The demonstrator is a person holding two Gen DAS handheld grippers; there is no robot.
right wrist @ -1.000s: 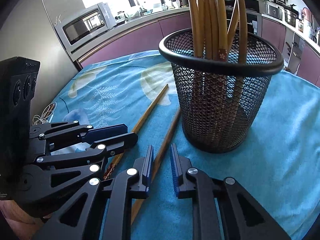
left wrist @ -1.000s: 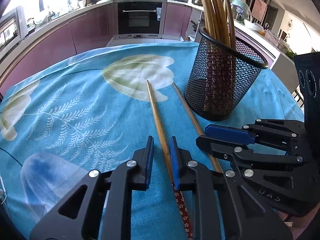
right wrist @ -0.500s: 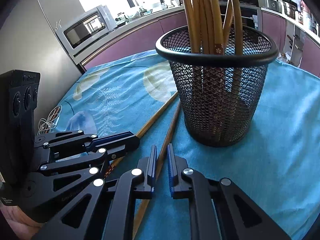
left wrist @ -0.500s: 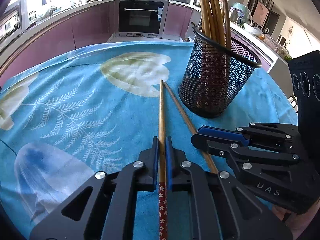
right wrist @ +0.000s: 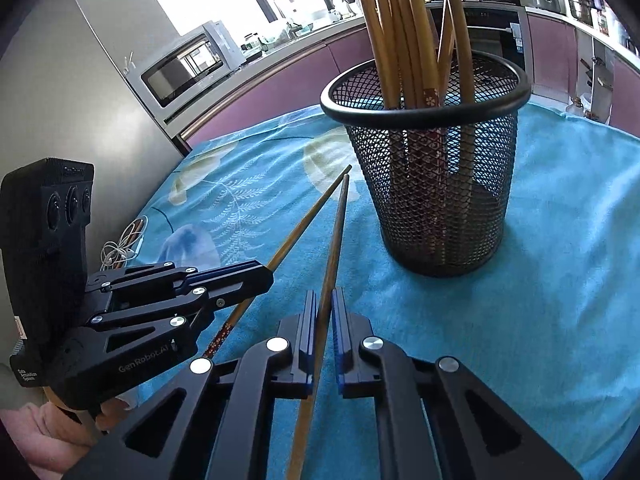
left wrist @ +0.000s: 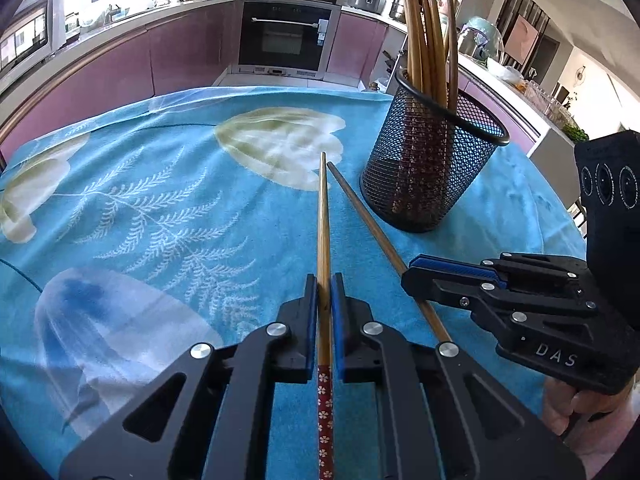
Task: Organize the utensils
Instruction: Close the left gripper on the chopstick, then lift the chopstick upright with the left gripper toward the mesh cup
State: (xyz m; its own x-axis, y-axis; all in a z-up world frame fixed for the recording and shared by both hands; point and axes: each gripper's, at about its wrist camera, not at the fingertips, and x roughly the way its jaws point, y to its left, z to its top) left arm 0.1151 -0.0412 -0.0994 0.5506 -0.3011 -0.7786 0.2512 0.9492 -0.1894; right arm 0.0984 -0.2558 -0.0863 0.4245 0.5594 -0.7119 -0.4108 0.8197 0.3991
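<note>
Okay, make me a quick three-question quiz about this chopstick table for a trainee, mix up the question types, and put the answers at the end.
1. True or false: each gripper is shut on its own chopstick.
2. Multiple choice: where do the other chopsticks stand? A) in a glass jar B) in the black mesh cup C) flat on a plate
3. Short answer: what pattern marks the red end of the chopstick in the left gripper?

Key
1. True: the left chopstick and the right chopstick, in the right gripper, are both clamped.
2. B
3. Small white flowers.
</note>
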